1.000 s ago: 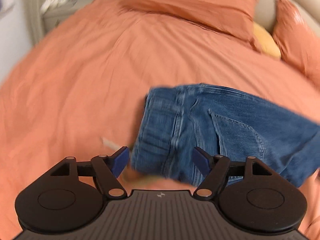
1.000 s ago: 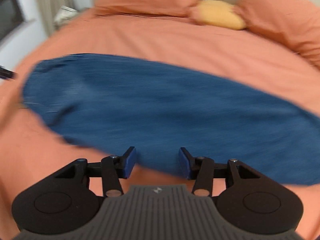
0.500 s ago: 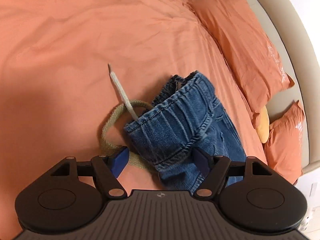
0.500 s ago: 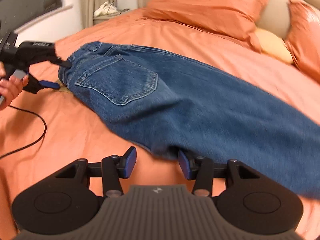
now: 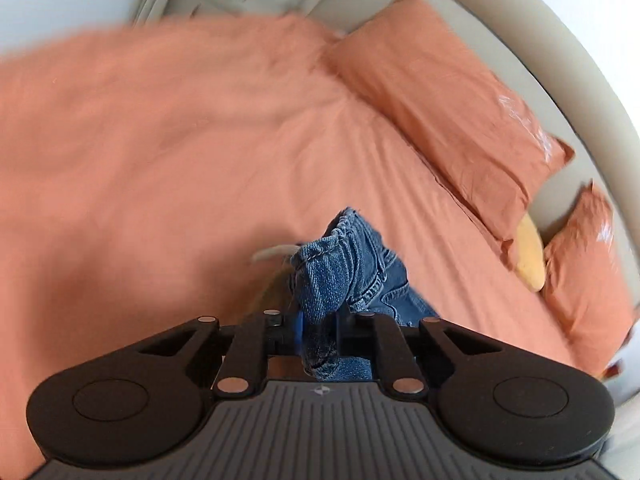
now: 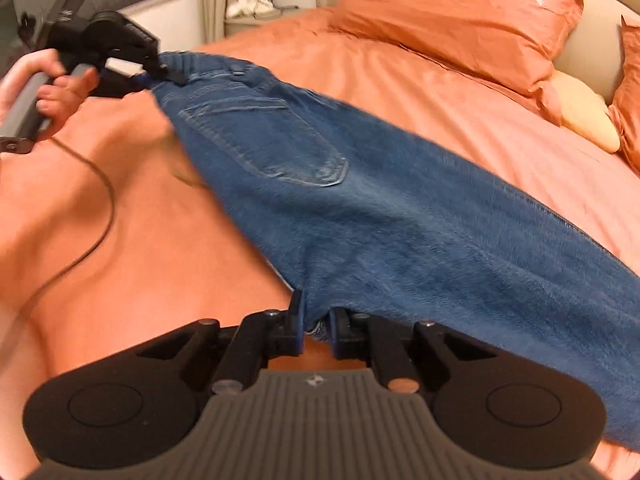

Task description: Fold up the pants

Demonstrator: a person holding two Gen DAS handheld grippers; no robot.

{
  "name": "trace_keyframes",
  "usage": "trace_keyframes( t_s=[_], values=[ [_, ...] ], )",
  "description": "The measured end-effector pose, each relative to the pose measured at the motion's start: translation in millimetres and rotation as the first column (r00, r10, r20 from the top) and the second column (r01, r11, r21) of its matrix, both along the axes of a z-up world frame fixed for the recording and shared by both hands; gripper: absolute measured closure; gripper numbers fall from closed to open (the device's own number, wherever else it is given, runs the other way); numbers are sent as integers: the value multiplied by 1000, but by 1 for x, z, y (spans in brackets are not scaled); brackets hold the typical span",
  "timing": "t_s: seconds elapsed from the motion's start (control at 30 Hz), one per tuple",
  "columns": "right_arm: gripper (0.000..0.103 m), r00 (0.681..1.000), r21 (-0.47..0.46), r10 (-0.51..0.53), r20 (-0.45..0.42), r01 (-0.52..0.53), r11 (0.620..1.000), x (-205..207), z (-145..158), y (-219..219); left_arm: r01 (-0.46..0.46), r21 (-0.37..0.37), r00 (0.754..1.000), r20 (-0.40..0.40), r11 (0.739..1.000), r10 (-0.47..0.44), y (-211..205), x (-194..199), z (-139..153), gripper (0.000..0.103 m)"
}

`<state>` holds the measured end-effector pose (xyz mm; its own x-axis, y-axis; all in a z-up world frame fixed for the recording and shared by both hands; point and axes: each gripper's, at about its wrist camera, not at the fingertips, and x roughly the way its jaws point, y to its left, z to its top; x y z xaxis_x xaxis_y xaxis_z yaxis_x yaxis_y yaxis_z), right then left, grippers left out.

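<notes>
Blue denim pants [image 6: 392, 208] lie stretched across the orange bed, back pocket up, legs running off to the right. My left gripper [image 5: 319, 326] is shut on the waistband of the pants [image 5: 340, 272], with bunched denim rising between its fingers. It also shows in the right wrist view [image 6: 160, 74] at the far left, holding the waistband a little above the bed. My right gripper [image 6: 316, 326] is shut on the near edge of the pants at the crotch area. A beige drawstring [image 5: 272, 254] hangs by the waistband.
The orange bedspread [image 6: 140, 248] covers the whole bed. Orange pillows [image 6: 460, 12] and a yellow cushion [image 6: 588, 116] lie at the headboard. A black cable [image 6: 92, 232] runs from the left gripper across the bed. A nightstand [image 6: 256, 12] stands behind.
Both grippers have closed on the pants: the left on the waistband, the right on the near edge. The waistband end has lifted off the bed.
</notes>
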<state>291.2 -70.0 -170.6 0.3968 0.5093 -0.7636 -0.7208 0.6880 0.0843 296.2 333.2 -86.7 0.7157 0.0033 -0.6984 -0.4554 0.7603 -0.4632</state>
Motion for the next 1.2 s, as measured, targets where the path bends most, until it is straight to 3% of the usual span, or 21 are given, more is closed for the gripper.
trace_keyframes(
  t_s=[0.07,0.13,0.3,0.43,0.53,0.63,0.77,0.83,0.9,0.97,1.03,1.1,1.2],
  values=[
    [97,1000,53,1,-22,0,999,-12,12,2,15,107,999,-31,994,-12,1,0,16,88],
    [98,997,120,-8,-71,16,993,-24,12,7,-1,154,995,-100,988,16,11,-3,13,88],
    [102,975,132,-107,-192,134,982,-44,-39,28,-27,174,962,-262,984,73,28,-10,-53,88],
    [103,910,84,-220,-351,264,961,-48,-89,16,-30,206,948,-304,978,93,24,-8,-93,87],
    [103,894,127,-240,-379,307,943,-55,-90,0,-18,231,942,-323,973,94,21,0,-100,85],
    [103,900,117,-243,-362,302,946,-61,-79,-13,22,271,920,-383,962,86,11,13,-95,79],
    [102,910,112,-274,-312,321,940,-65,-63,-49,173,394,900,-435,903,18,-10,14,-72,65],
    [99,917,89,-303,-260,335,938,-61,-52,-73,186,414,905,-425,891,8,-12,8,-60,56],
    [86,916,64,-343,-205,363,930,-54,-39,-104,208,439,914,-405,874,-14,-16,1,-48,52],
    [79,906,36,-392,-157,402,915,-46,-29,-134,243,473,926,-372,847,-59,-28,-1,-34,44],
    [79,889,3,-447,-101,450,893,-34,-17,-171,305,494,926,-353,815,-132,-43,7,-16,40],
    [78,865,-26,-498,-63,497,867,-18,-8,-208,399,496,909,-328,772,-259,-66,13,-2,38],
    [76,813,-56,-582,-30,580,813,14,4,-269,523,503,852,-326,688,-410,-105,29,12,36]
  ],
)
